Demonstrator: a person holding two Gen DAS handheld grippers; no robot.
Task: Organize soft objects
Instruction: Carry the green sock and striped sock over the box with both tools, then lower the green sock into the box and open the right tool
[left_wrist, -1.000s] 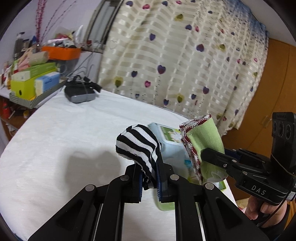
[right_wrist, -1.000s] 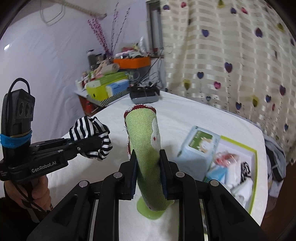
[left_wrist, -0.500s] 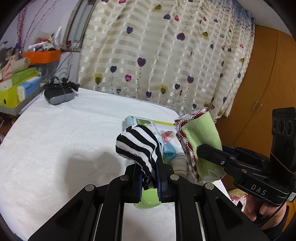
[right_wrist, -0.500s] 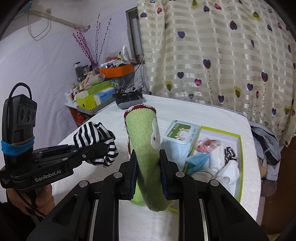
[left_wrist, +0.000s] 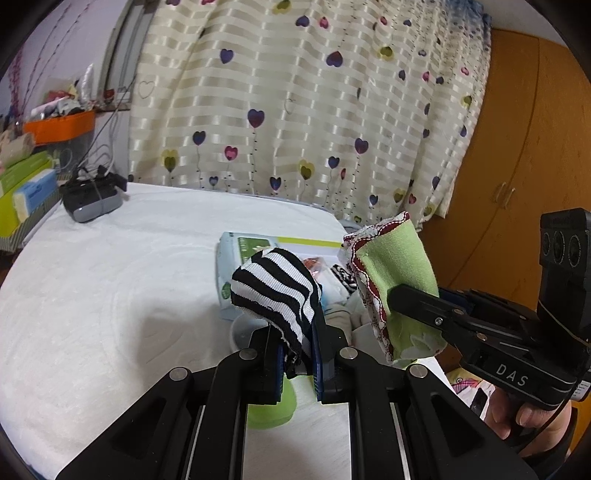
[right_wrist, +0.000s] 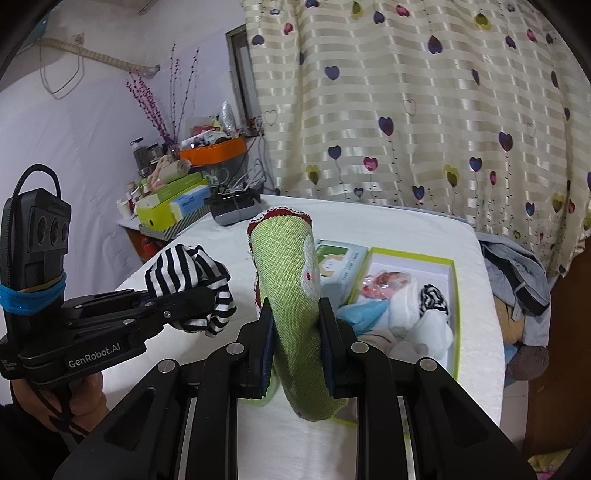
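Note:
My left gripper (left_wrist: 297, 350) is shut on a black-and-white striped sock (left_wrist: 275, 291), held above the white table; the sock also shows in the right wrist view (right_wrist: 188, 280). My right gripper (right_wrist: 297, 336) is shut on a green cloth with red trim (right_wrist: 291, 295), seen in the left wrist view (left_wrist: 395, 280) just right of the striped sock. Beyond both lies a green-rimmed white box (right_wrist: 452, 295) holding several soft items, among them a striped sock (right_wrist: 434, 299) and white cloths (right_wrist: 417, 321).
A wipes pack (right_wrist: 340, 266) lies beside the box. A green cup (left_wrist: 269, 406) stands under my left gripper. A grey device (left_wrist: 92, 199) and stacked boxes (right_wrist: 173, 203) sit at the table's far left. Curtain behind; wooden wardrobe (left_wrist: 517, 166) at right.
Both grippers have swung right toward the box with their cloths held; the box and its contents have come further into view. Grips unchanged.

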